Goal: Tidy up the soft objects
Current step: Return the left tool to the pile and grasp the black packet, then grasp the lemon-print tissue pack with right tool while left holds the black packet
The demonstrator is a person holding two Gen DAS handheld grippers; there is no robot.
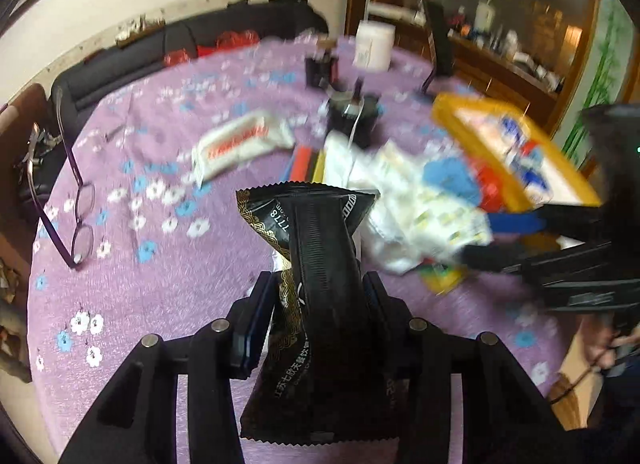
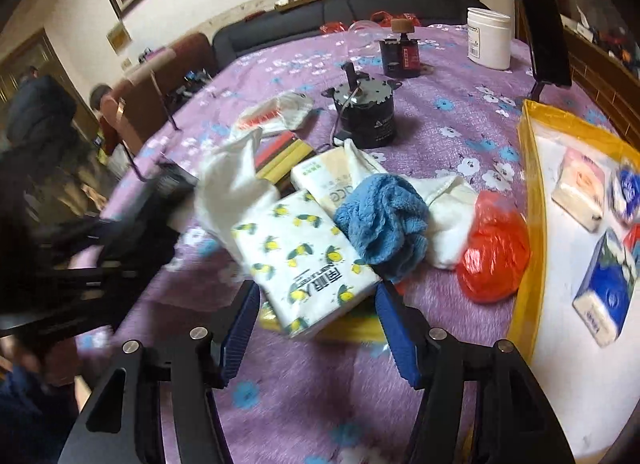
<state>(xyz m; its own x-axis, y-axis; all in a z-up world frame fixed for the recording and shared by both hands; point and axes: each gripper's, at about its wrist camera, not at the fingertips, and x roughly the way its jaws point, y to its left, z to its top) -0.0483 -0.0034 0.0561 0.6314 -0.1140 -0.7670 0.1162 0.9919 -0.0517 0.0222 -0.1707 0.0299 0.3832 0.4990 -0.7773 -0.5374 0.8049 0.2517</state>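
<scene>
My left gripper (image 1: 318, 284) is shut on a black snack packet (image 1: 320, 248), which stands up crumpled between its pads above the purple flowered tablecloth (image 1: 160, 264). My right gripper (image 2: 318, 300) is open, and the near end of a lemon-print tissue pack (image 2: 304, 252) lies between its blue fingertips (image 2: 240, 316) without being pressed. Behind that pack lie a blue towel (image 2: 384, 220), a white cloth (image 2: 236, 188), another pale tissue pack (image 2: 320, 180) and a red plastic bag (image 2: 494, 260). A yellow-rimmed clear pouch (image 2: 528, 200) on the right holds several tissue packs.
A small grey motor (image 2: 364, 116), a dark jar (image 2: 402, 54), a white tub (image 2: 490, 40) and a black stand (image 2: 544, 28) sit farther back. Purple glasses (image 1: 80, 220) and a wipes packet (image 1: 244, 144) lie to the left. People (image 2: 40, 112) stand beyond the table.
</scene>
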